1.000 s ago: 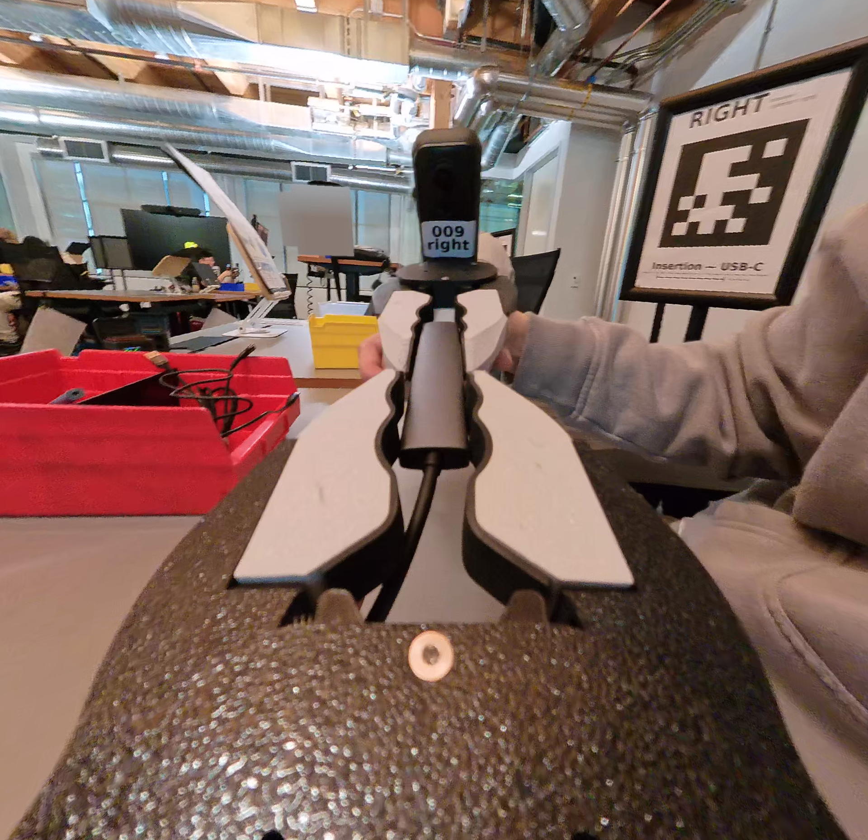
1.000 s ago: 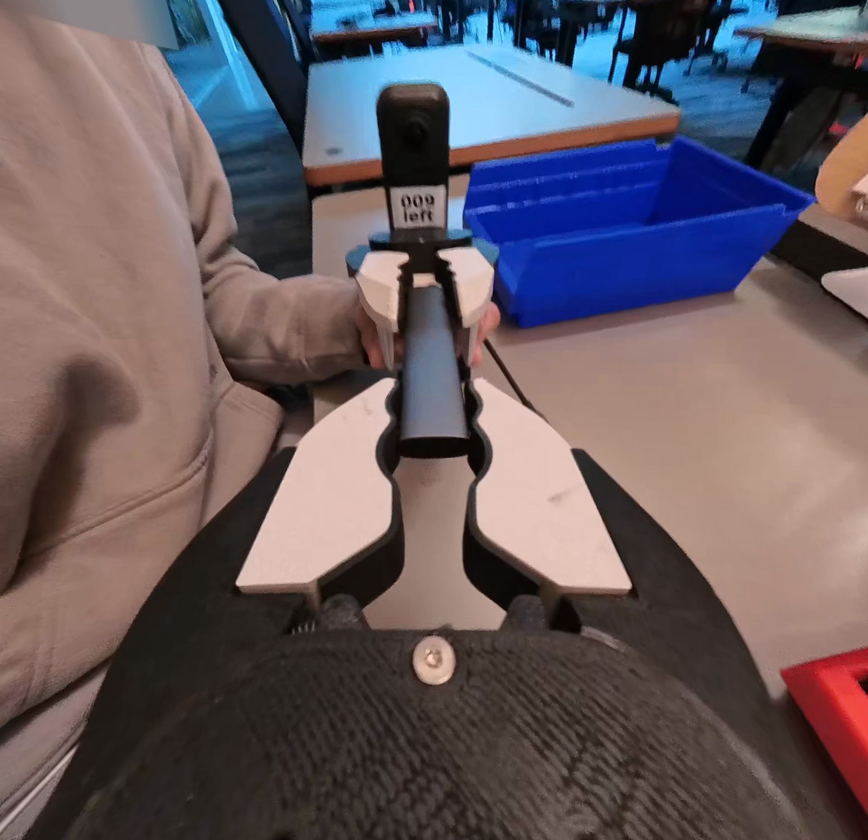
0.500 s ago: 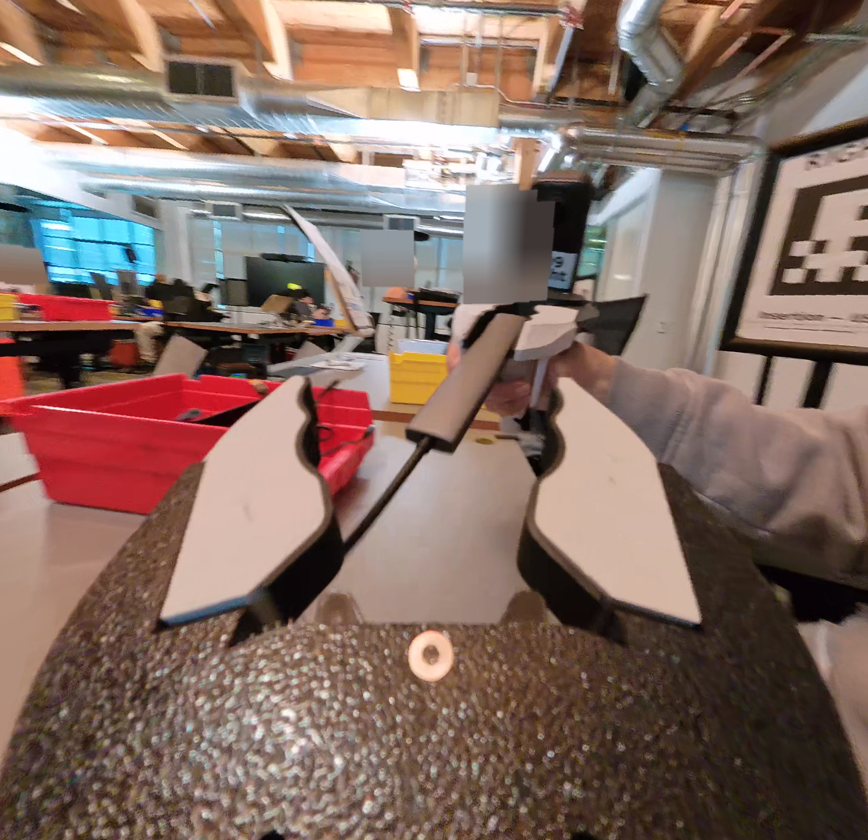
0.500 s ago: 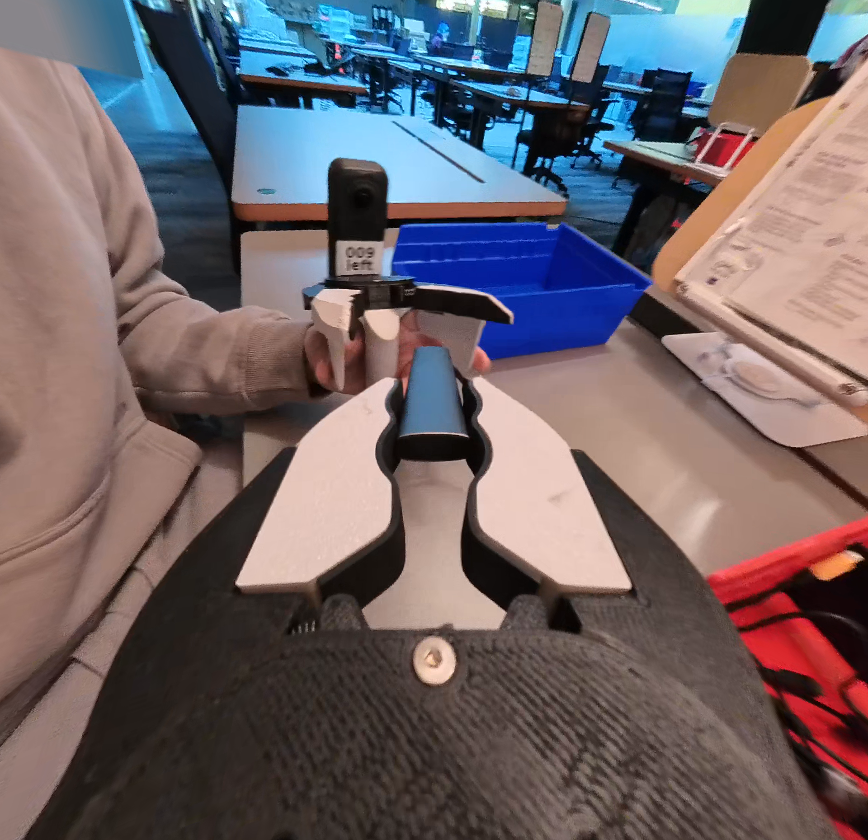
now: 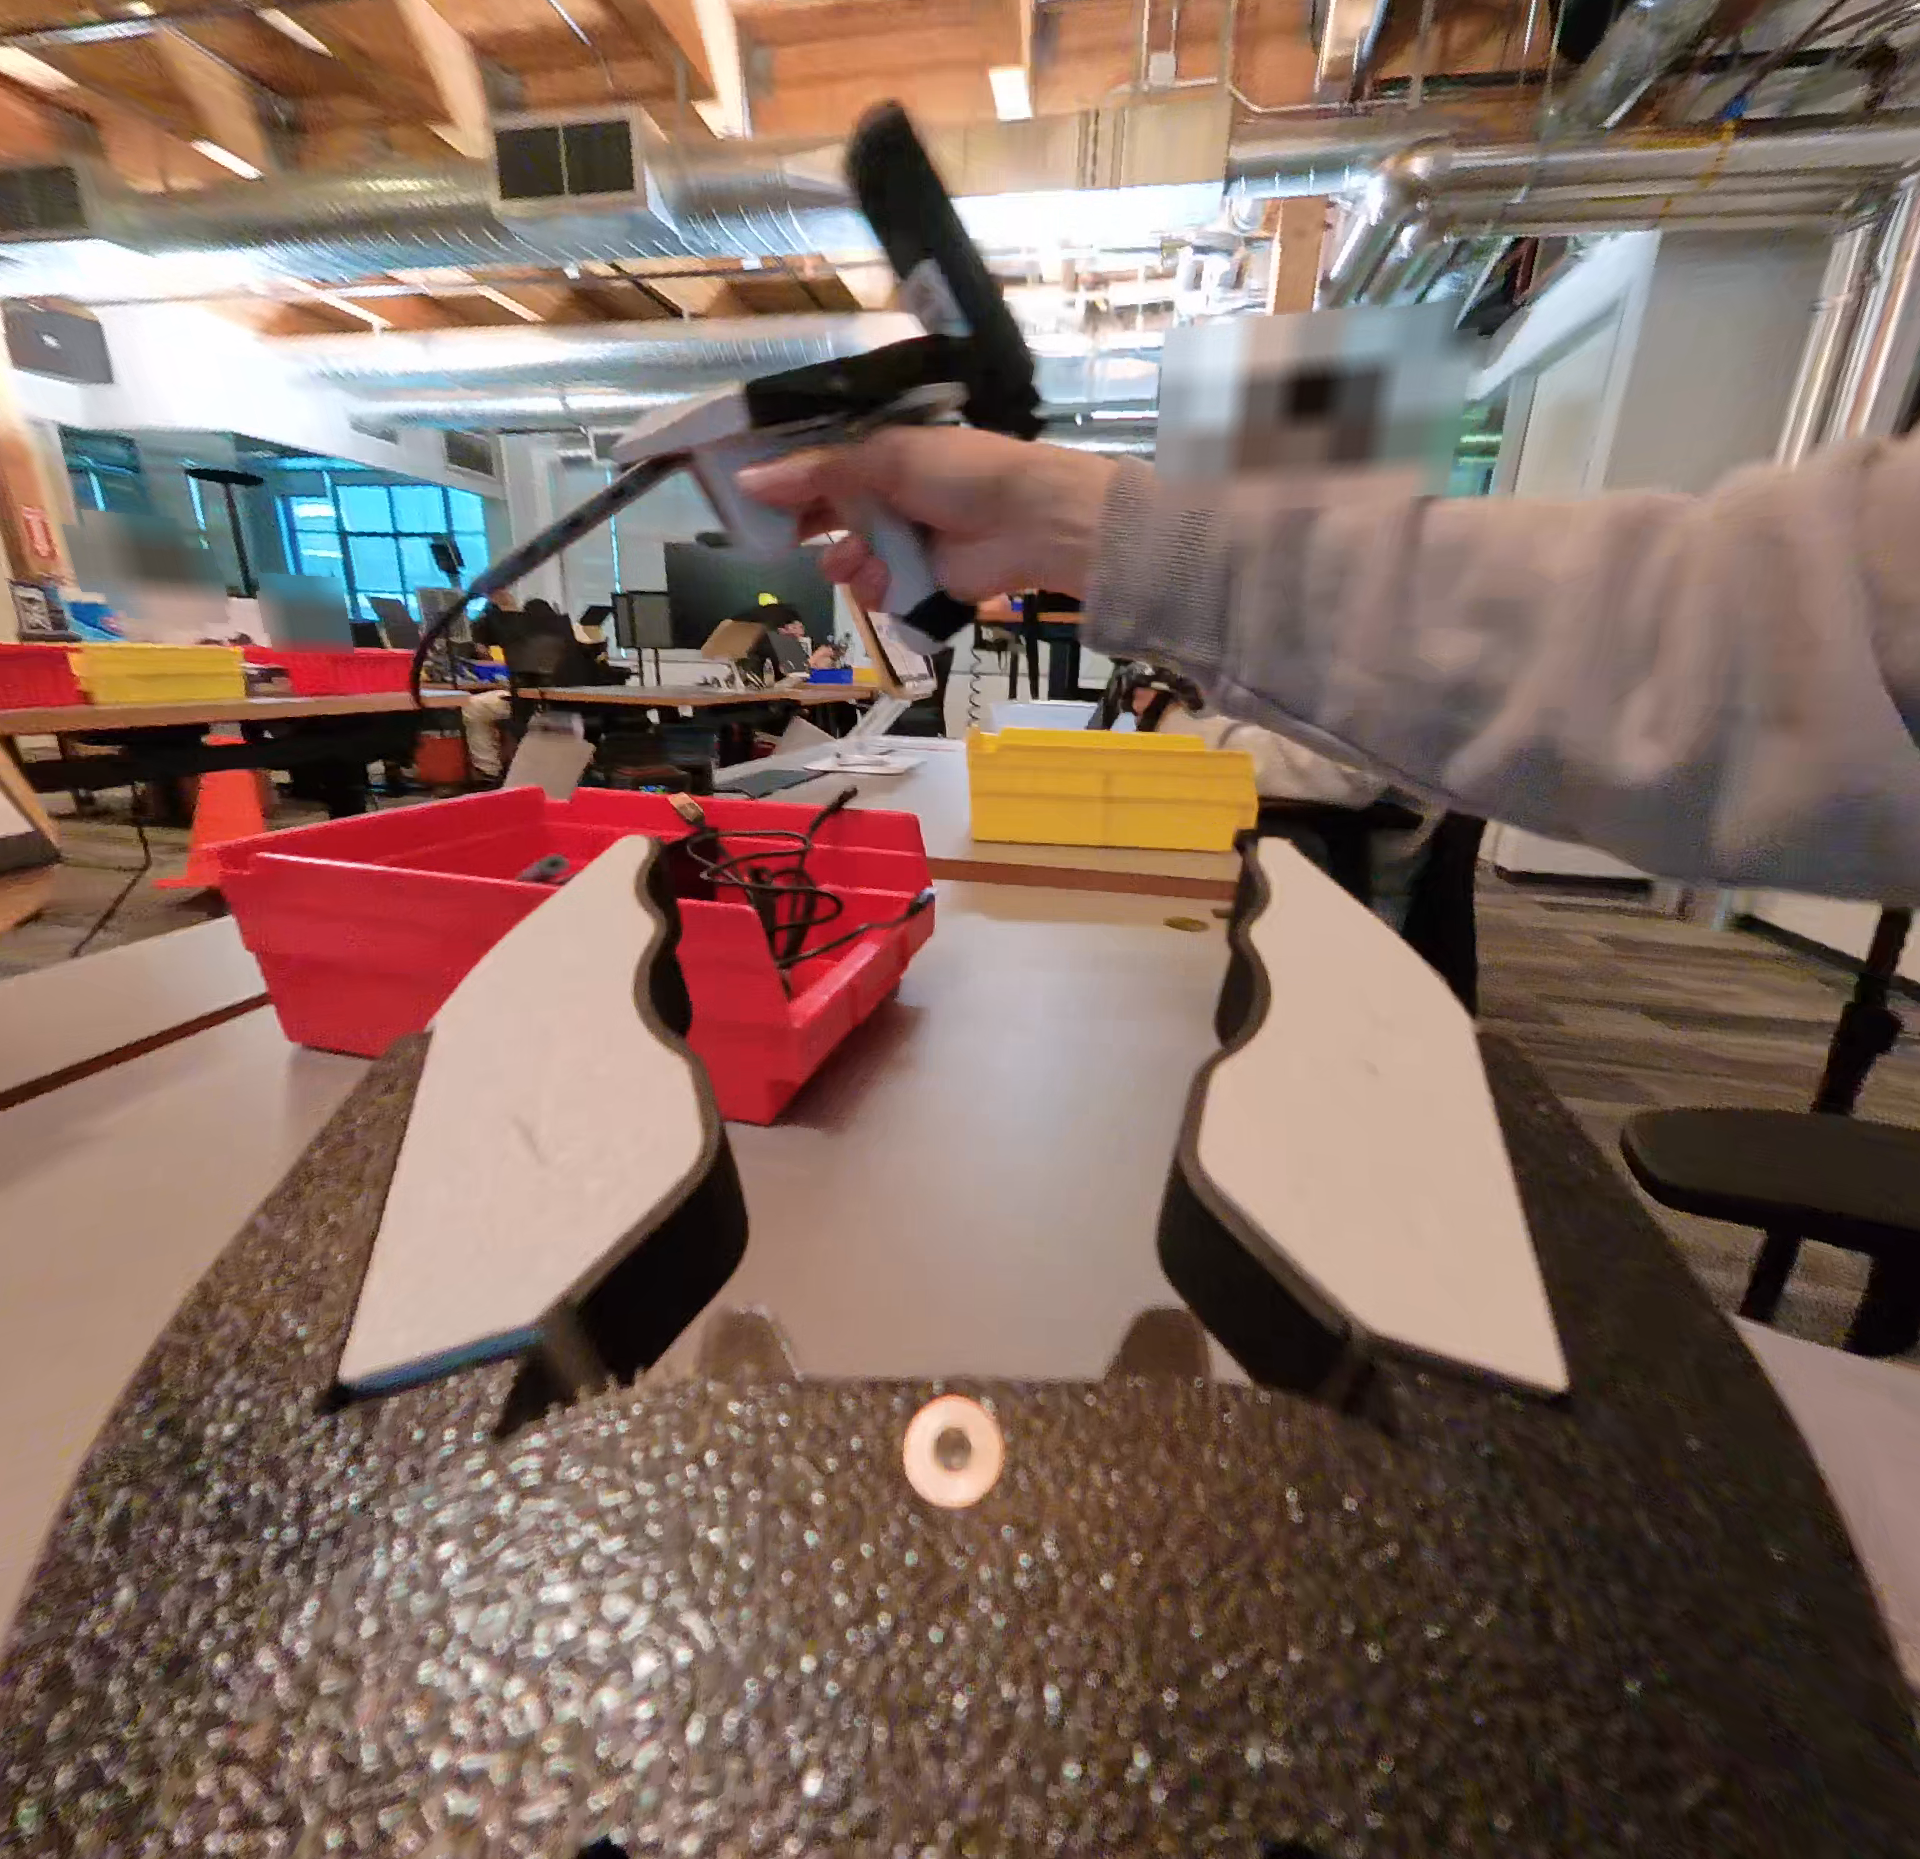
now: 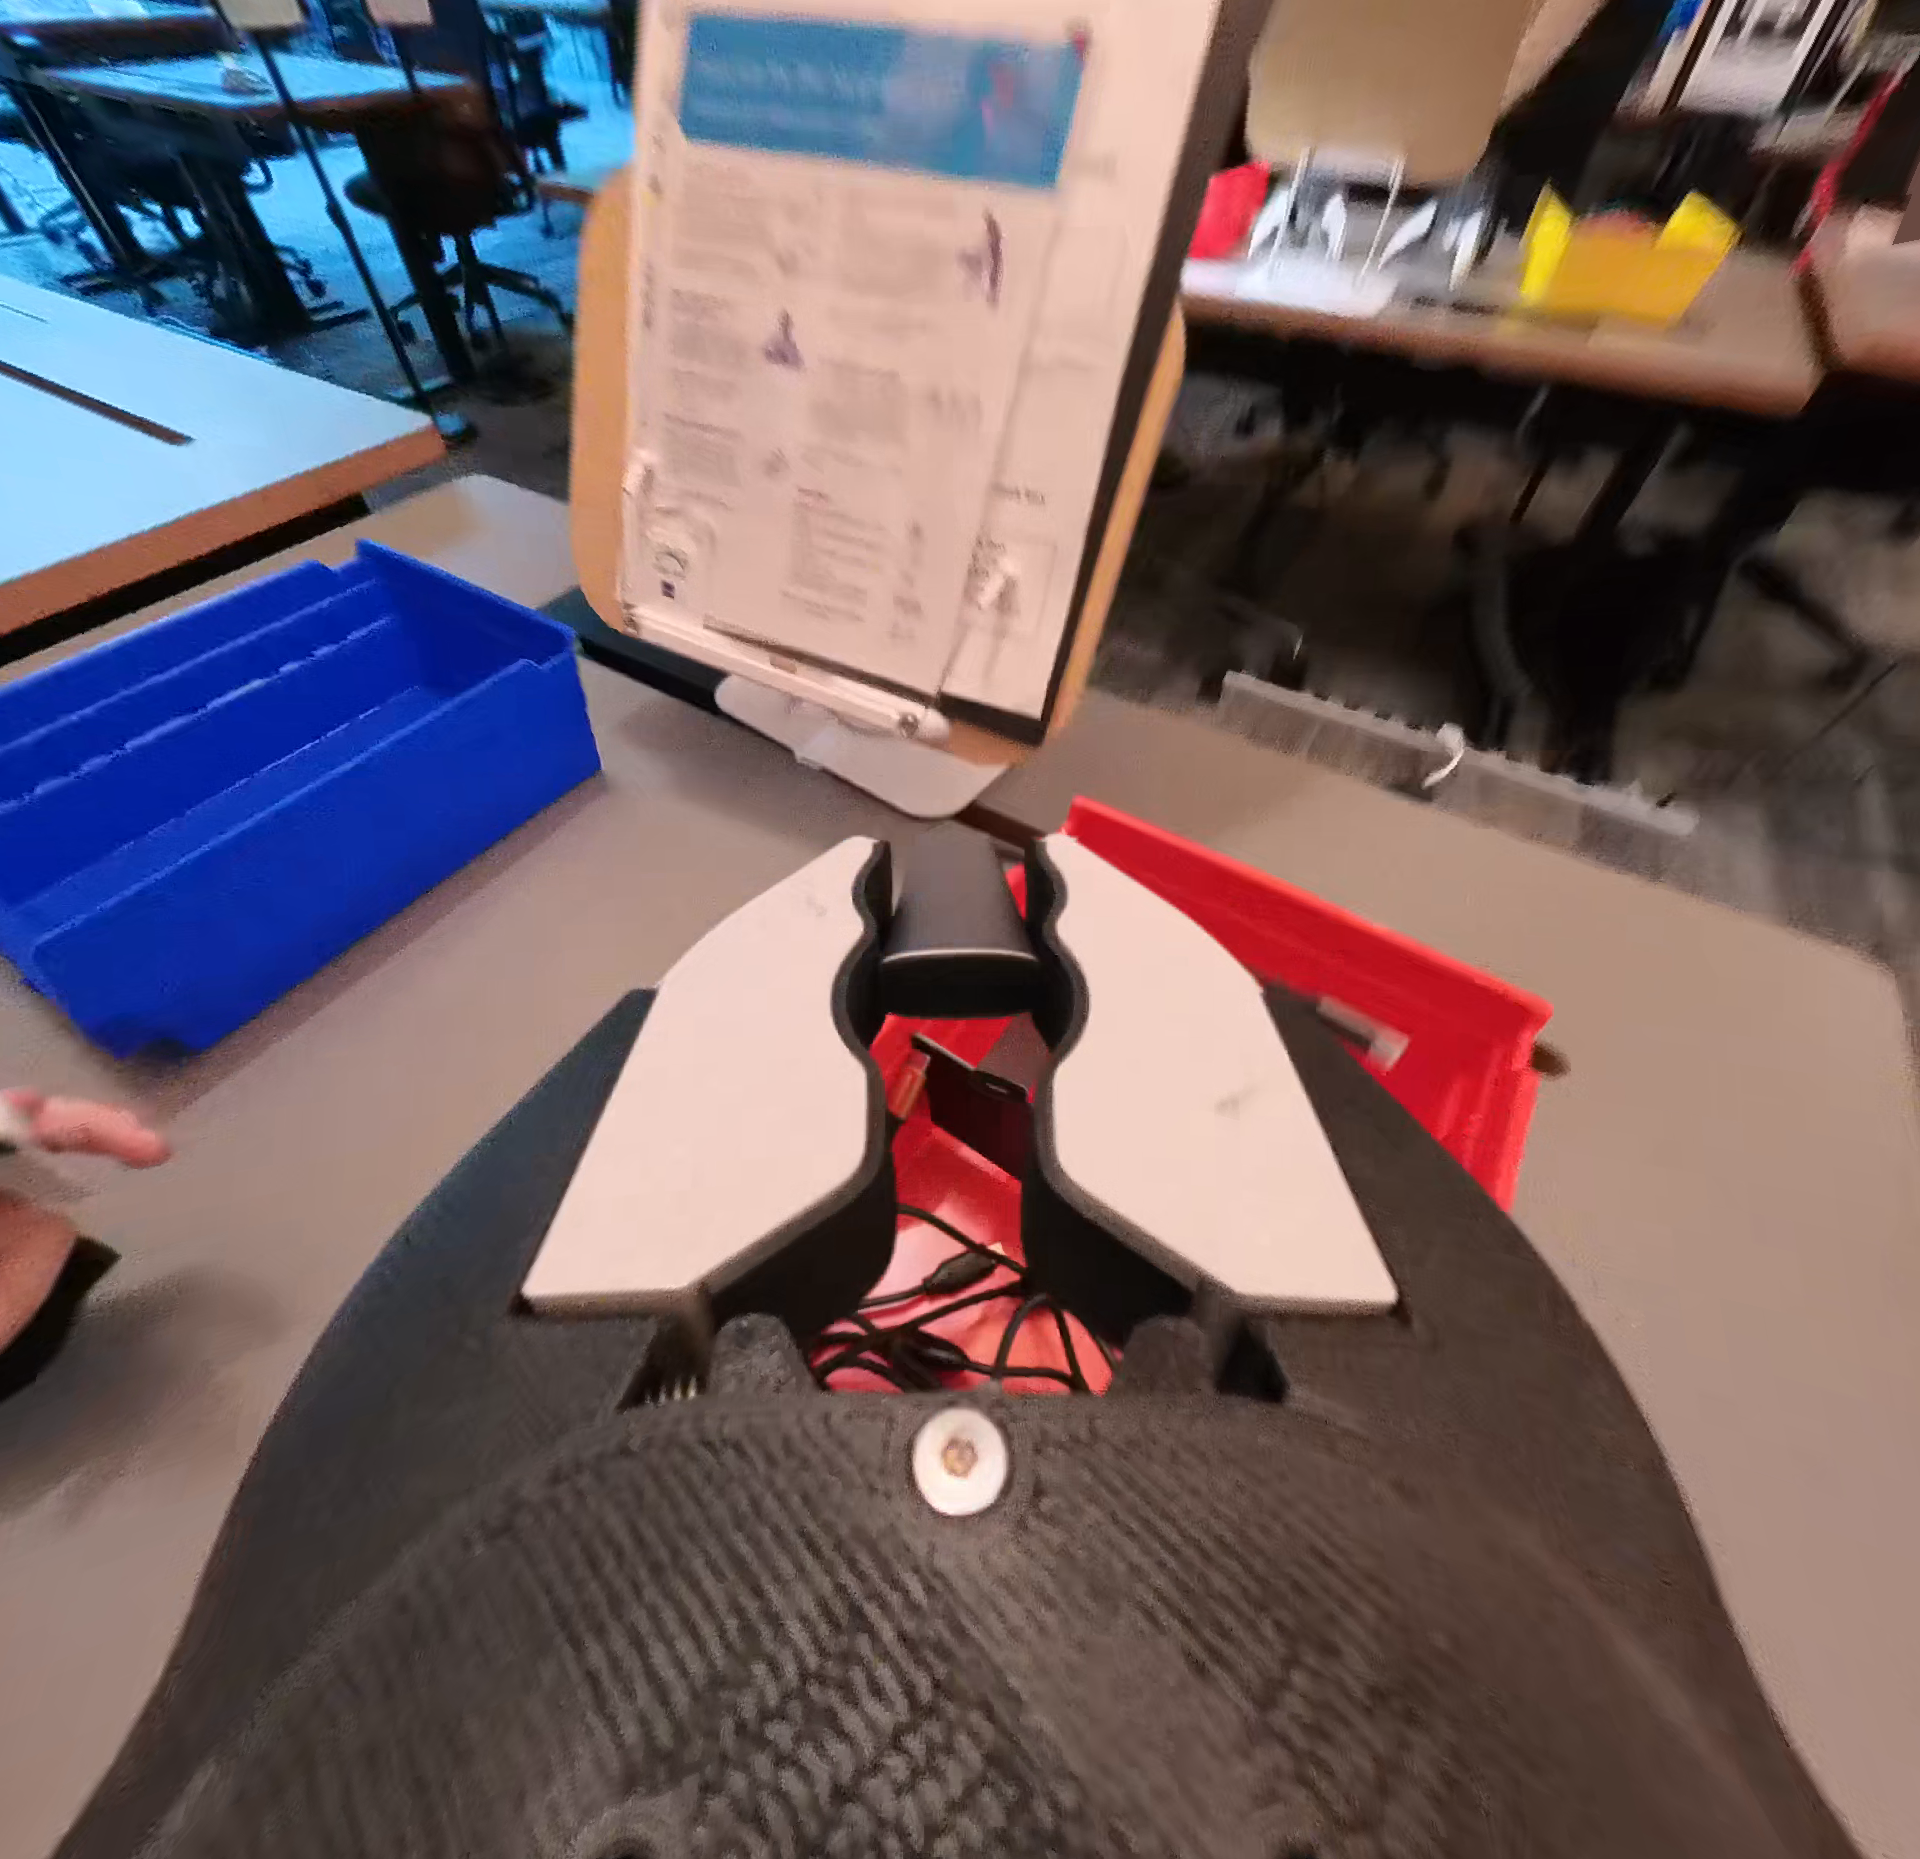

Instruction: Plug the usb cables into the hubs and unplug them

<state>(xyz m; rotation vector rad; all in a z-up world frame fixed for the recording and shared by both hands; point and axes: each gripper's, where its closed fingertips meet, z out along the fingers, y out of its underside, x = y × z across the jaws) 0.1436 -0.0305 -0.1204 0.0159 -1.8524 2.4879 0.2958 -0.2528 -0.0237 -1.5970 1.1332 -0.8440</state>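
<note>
My left gripper [image 5: 945, 874] is wide open and empty above the table, with the red bin [image 5: 416, 926] just beyond its left finger. My right gripper [image 6: 958, 864] is shut on a dark USB hub [image 6: 954, 926] and holds it over the red bin [image 6: 1351, 968]. The left wrist view shows that right gripper [image 5: 665, 438] raised in a hand, the hub [image 5: 566, 531] sticking out of it with its black cable [image 5: 436, 625] hanging down. Tangled black cables [image 5: 769, 884] lie in the red bin; they also show in the right wrist view [image 6: 935, 1321], next to another dark device [image 6: 982, 1092].
A blue bin [image 6: 260, 749] sits at the left of the table. A document stand [image 6: 862, 355] rises behind the red bin. A yellow bin [image 5: 1107, 786] is on the far table. A grey sleeve [image 5: 1507, 666] crosses above. A black chair [image 5: 1766, 1175] stands at the right. Left tips to right tips: about 30 cm.
Both grippers held the hub between them a second ago. My left gripper opened and let go. My right gripper swung away with the hub and now holds it over the red bin.
</note>
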